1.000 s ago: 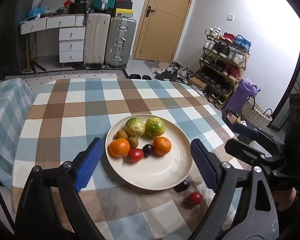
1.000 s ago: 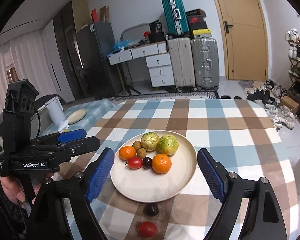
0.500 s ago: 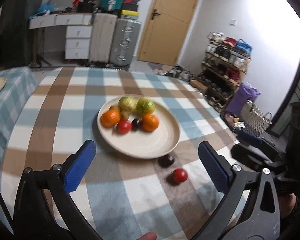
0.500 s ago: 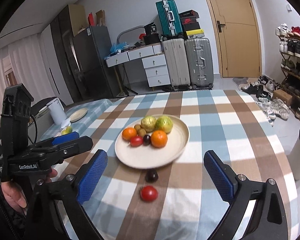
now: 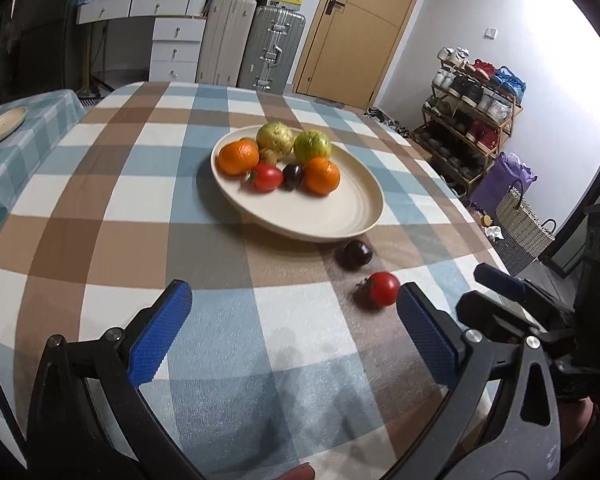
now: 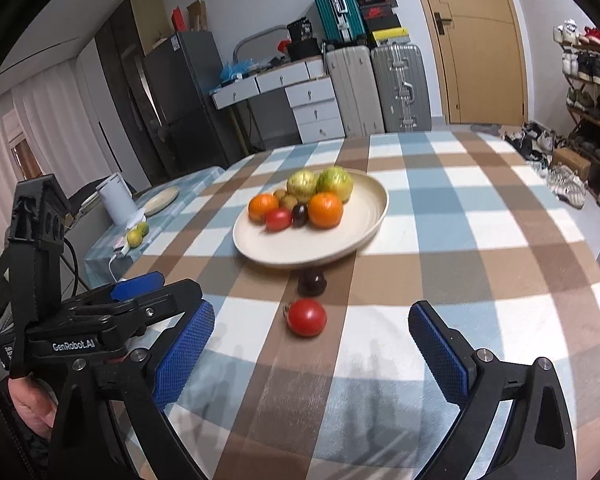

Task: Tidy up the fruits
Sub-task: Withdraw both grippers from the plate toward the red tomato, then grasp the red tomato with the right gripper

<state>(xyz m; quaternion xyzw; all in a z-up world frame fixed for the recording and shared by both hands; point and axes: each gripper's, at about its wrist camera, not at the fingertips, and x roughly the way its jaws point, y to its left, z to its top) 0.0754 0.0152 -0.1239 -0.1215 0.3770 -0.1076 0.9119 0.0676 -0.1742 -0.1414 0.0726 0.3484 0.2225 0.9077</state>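
A cream plate (image 5: pixel 340 216) (image 6: pixel 364 216) on the checked tablecloth holds two oranges, two green-yellow fruits, a red tomato, a dark plum and small brown fruits. Off the plate, near its front rim, lie a dark plum (image 5: pixel 354 254) (image 6: pixel 311 280) and a red tomato (image 5: pixel 382 288) (image 6: pixel 306 317). My left gripper (image 5: pixel 294 304) is open and empty, with the loose tomato just beyond its right fingertip. My right gripper (image 6: pixel 312 308) is open too, low over the cloth, the tomato just ahead of the gap between its blue pads. Each gripper shows at the edge of the other's view.
A side table with a teal checked cloth carries a small plate (image 5: pixel 2 126), a white kettle (image 6: pixel 116 200) and green fruits (image 6: pixel 136 236). Suitcases (image 6: pixel 380 88), drawers and a door stand behind. A shoe rack (image 5: pixel 472 120) and a basket lie beyond the table's right edge.
Both grippers have drawn back toward the table's near edge and sunk lower. Their jaws stand wider. The plate now lies farther off, and the loose plum and tomato sit ahead of the fingers.
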